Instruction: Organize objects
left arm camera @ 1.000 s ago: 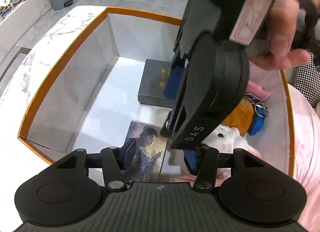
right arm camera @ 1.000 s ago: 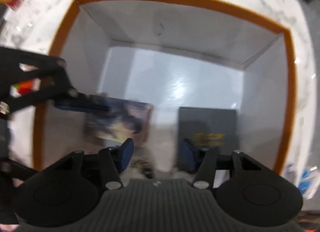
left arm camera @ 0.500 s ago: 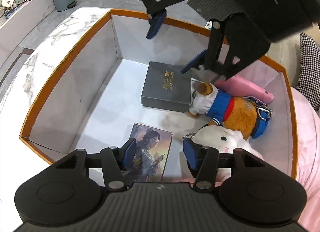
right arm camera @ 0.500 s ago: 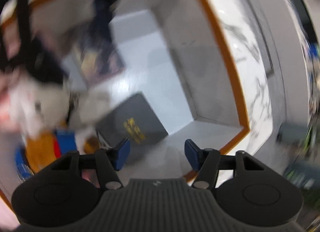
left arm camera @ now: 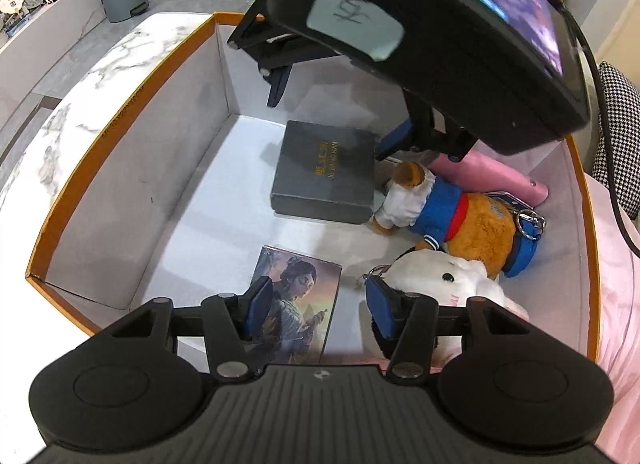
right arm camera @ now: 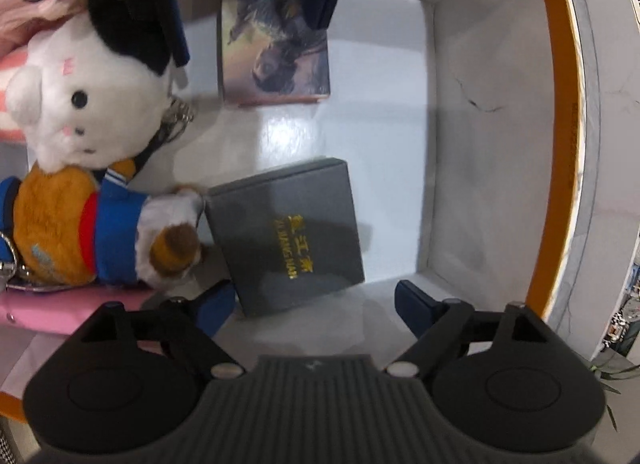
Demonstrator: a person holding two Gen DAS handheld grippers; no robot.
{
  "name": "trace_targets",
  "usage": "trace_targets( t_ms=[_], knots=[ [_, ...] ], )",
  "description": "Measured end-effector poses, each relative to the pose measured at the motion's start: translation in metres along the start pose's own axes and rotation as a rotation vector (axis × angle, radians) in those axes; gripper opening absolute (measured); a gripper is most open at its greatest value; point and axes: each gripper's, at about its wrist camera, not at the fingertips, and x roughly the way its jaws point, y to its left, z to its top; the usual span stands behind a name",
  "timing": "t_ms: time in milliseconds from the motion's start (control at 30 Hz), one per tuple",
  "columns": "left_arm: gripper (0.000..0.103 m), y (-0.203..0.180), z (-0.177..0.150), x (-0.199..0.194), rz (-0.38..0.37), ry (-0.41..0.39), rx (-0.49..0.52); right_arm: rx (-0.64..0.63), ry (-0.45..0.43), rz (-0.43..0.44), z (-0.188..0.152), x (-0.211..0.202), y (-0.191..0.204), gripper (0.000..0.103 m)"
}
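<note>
Left wrist view: we look into an orange-rimmed box (left arm camera: 124,112) on a marble table (left arm camera: 80,84). Our left gripper (left arm camera: 318,304) hangs at 6 o'clock, its tongs partly apart and clamped on nothing, with a picture card (left arm camera: 304,304) lying flat beneath them. A dark gift box (left arm camera: 326,172) sits on the floor at the centre. At 3 o'clock from it lies a brown plush dog (left arm camera: 452,212) in a blue shirt, a paw touching the gift box. A white plush toy (left arm camera: 448,284) lies against the dog at 5 o'clock, and a pink case (left arm camera: 500,180) rests behind it. Our right gripper (left arm camera: 332,116) hangs at 12 o'clock above the gift box; its tongs have just been opening and stand wide apart, with nothing between them.
</note>
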Motion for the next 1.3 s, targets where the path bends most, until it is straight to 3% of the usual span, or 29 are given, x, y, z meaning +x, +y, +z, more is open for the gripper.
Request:
trace_targets(
  t_ms=[67, 133, 333, 500, 567, 667, 767, 800, 833, 867, 1067, 1200, 1300],
  knots=[
    [0.061, 0.000, 0.000, 0.000, -0.001, 0.004, 0.001, -0.007, -0.026, 0.009, 0.000, -0.001, -0.002, 0.078],
    [0.061, 0.004, 0.002, 0.002, -0.007, 0.003, -0.007, -0.018, -0.046, 0.021, 0.001, -0.002, -0.001, 0.064],
    [0.061, 0.004, 0.003, 0.004, -0.013, 0.018, -0.015, -0.060, -0.104, 0.015, 0.008, -0.008, 0.006, 0.059],
    [0.063, 0.001, 0.005, 0.007, -0.009, 0.036, -0.015, -0.055, -0.218, 0.055, 0.011, -0.025, 0.005, 0.044],
    [0.063, 0.001, 0.005, 0.008, -0.009, 0.040, -0.019, -0.049, -0.216, 0.064, 0.012, -0.028, 0.002, 0.046],
    [0.063, 0.001, 0.005, 0.008, 0.001, 0.037, -0.026, -0.025, -0.215, 0.046, 0.009, -0.035, -0.007, 0.062],
    [0.063, 0.003, 0.005, 0.007, -0.004, 0.031, -0.039, 0.125, -0.247, 0.076, 0.000, -0.041, -0.032, 0.062],
    [0.063, 0.003, 0.005, 0.008, -0.007, 0.031, -0.042, 0.179, -0.253, 0.115, -0.002, -0.041, -0.040, 0.068],
    [0.063, 0.003, 0.005, 0.008, -0.007, 0.032, -0.042, 0.217, -0.246, 0.148, -0.002, -0.039, -0.045, 0.086],
    [0.063, 0.003, 0.006, 0.009, -0.005, 0.032, -0.041, 0.243, -0.229, 0.161, -0.002, -0.037, -0.048, 0.090],
    [0.063, 0.004, 0.007, 0.011, -0.014, 0.033, -0.050, 0.229, -0.223, 0.162, 0.008, -0.022, -0.048, 0.089],
    [0.063, 0.004, 0.007, 0.011, -0.024, 0.027, -0.055, 0.219, -0.234, 0.168, 0.014, -0.013, -0.047, 0.079],
    [0.063, 0.006, 0.008, 0.012, -0.020, 0.034, -0.059, 0.161, -0.253, 0.159, 0.017, -0.015, -0.041, 0.078]
  ],
)
